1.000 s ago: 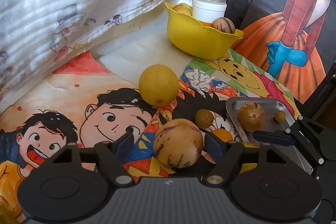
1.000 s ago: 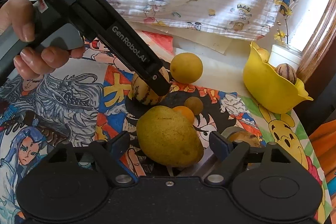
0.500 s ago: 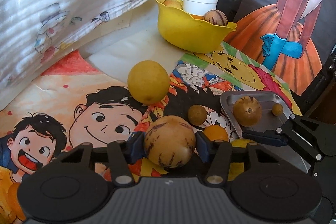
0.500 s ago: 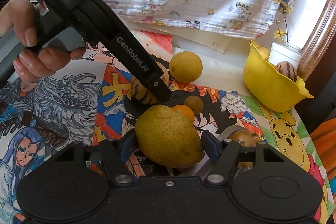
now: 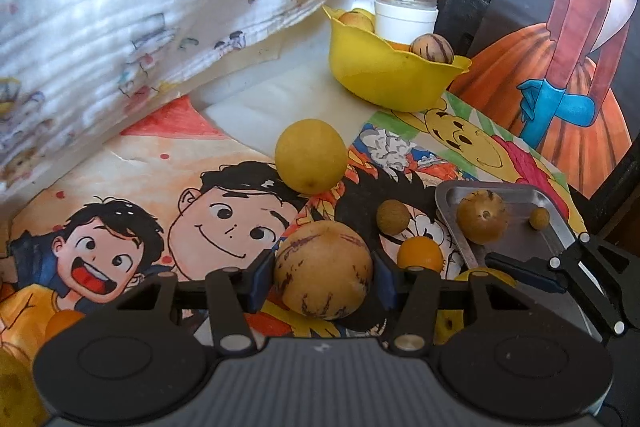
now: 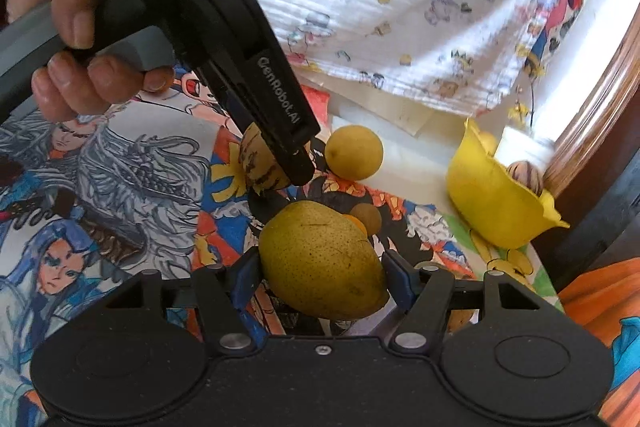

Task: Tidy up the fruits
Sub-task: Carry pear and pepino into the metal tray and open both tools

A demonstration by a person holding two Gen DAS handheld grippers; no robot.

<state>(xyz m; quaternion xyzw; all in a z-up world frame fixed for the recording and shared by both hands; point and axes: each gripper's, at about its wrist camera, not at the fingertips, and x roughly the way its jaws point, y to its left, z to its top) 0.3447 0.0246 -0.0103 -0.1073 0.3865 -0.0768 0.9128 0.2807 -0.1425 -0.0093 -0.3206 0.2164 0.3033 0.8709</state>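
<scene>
A tan fruit with purple stripes (image 5: 324, 267) lies on the cartoon-printed table cover, and my left gripper (image 5: 322, 283) is shut on it, both blue pads against its sides. The right wrist view shows that gripper from the side, over the striped fruit (image 6: 256, 167). My right gripper (image 6: 320, 279) has a yellow-green pear (image 6: 320, 259) between its pads; its jaws are closing and press on the pear. A yellow bowl (image 5: 384, 75) at the back holds another striped fruit (image 5: 432, 47).
A round yellow fruit (image 5: 310, 157), a small brown fruit (image 5: 393, 217) and a small orange (image 5: 420, 253) lie between the grippers and the bowl. A metal tray (image 5: 552, 239) on the right holds two fruits. A white jar (image 5: 406, 17) stands behind the bowl. Printed cloth hangs at the back.
Both grippers' jaws have closed in, the left onto the striped fruit, the right onto the pear. The right wrist view has tilted a little.
</scene>
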